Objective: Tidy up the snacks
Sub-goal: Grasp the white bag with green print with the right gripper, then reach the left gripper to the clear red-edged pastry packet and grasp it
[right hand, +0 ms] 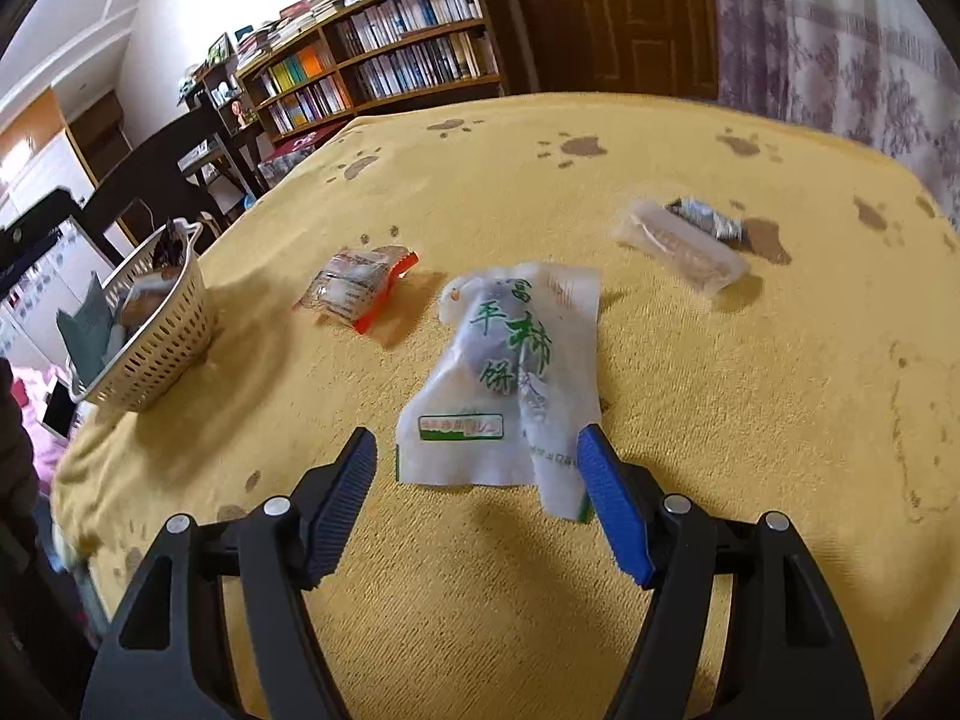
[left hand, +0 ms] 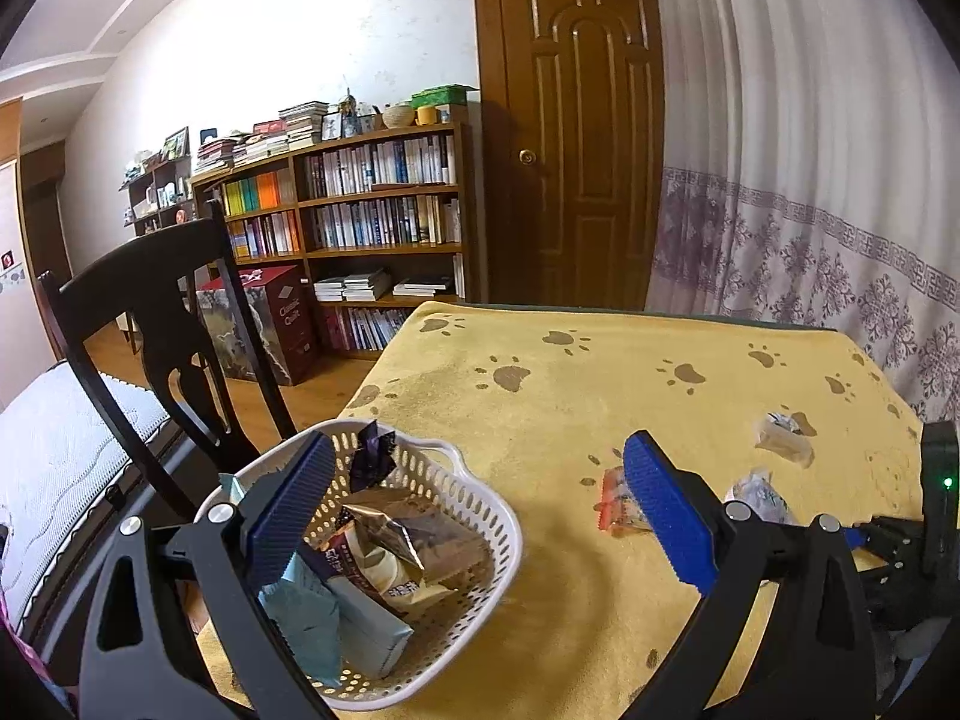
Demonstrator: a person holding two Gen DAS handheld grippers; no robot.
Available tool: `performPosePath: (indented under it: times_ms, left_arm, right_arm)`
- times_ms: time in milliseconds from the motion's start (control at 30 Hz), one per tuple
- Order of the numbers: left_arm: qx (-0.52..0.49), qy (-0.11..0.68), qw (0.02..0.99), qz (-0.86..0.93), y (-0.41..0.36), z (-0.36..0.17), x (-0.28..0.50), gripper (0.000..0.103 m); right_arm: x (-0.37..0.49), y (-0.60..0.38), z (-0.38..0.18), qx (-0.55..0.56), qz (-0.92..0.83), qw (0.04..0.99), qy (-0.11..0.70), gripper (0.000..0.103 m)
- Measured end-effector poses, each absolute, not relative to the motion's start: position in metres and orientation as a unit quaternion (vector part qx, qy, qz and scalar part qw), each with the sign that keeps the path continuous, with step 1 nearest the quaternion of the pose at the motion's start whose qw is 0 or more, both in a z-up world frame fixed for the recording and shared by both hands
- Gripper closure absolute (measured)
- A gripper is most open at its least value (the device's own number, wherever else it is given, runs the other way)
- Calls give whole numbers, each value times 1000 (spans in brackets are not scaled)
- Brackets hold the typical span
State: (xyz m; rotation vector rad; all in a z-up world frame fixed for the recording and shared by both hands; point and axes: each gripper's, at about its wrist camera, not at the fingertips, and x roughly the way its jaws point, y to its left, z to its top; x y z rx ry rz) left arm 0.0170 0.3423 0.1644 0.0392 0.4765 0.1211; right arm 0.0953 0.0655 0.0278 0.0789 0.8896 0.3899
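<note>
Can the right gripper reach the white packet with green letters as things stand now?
Probably yes: the right gripper is open, the white packet lies flat just ahead, and nothing stands between them.

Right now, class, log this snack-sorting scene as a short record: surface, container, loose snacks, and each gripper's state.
surface: yellow paw-print cloth covering the table
container: white perforated basket near the table's left edge, already holding several packets
loose snacks: white packet with green lettering; orange-edged clear packet; pale clear packet; small silver-wrapped piece
left gripper: open, above the basket, holding nothing
right gripper: open, at the white packet's near edge
</note>
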Motion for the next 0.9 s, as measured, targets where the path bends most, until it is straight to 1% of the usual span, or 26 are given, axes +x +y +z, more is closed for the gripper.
performPosePath:
  times_ms: [133,300,367,400,433,500,633,767,900]
  left_arm:
    - [28,238,970,49,336,162,17,5]
    - [22,245,968,40,337,160,19,5]
    - [15,247,968,38,340,159,20,5]
    - [12,248,968,38,341,159,20,5]
    - [11,249,968,39,341,159,20,5]
    - [12,249,968,40,341,158,22,5]
    - [19,250,967,36,336,156,22,5]
    - [33,255,966,24,325,150,24,5]
    - [42,270,962,8,312,139,29,5]
  right_arm:
    - [105,69,36,43,163,895,413,34]
    - [131,73,33,59,141,895,420,34]
    - [138,79,29,53,127,893,428,38]
    - [139,81,27,49,124,893,431,44]
    - [140,83,24,43,118,892,434,47]
    - [139,85,20,30,105,895,432,51]
    - [131,82,20,23,101,901,421,62]
    - [118,70,22,28,96,908,407,68]
    - [104,59,23,20,86,913,398,69]
